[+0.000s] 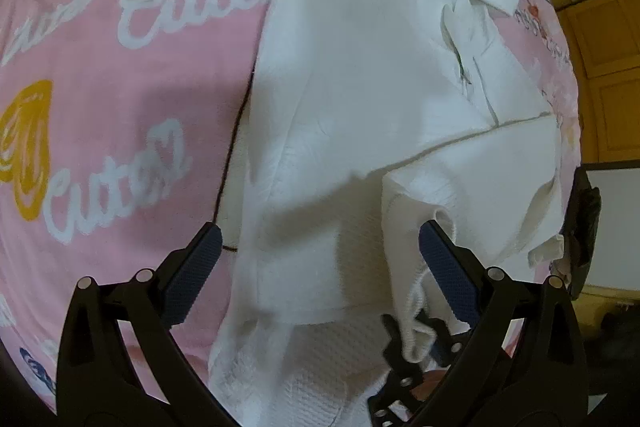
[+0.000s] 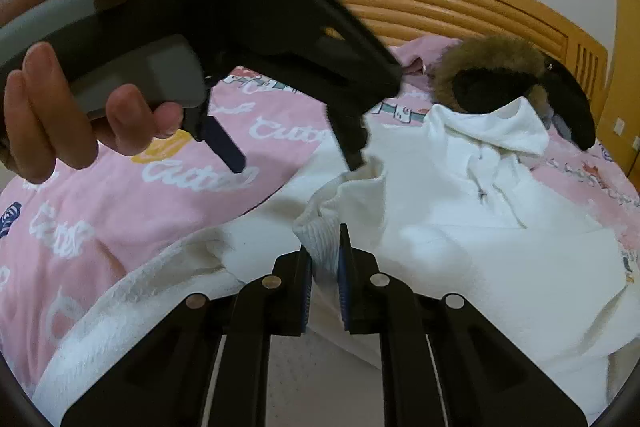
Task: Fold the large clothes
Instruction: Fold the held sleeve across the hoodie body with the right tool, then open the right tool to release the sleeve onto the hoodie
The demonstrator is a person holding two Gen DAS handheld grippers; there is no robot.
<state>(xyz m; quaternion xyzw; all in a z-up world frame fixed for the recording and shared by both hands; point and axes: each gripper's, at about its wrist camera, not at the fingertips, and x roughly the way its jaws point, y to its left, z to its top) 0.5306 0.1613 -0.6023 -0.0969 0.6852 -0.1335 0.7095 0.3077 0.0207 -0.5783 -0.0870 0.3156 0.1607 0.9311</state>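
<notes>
Two tools at work: right tool (image 2: 325, 255) pinches the hoodie (image 2: 460, 227) cuff (image 2: 320, 227), left tool (image 1: 320, 247) hangs wide over the hoodie on the bed (image 1: 100, 87). Lay sleeve flat across the chest, keep cuff taut, then release.

A home bedroom: wooden headboard (image 2: 452, 7) behind a bed with pink printed bedsheet (image 2: 120, 211).

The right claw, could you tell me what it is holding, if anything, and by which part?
The right claw is shut on the white hoodie, pinching the ribbed cuff of a sleeve.
</notes>
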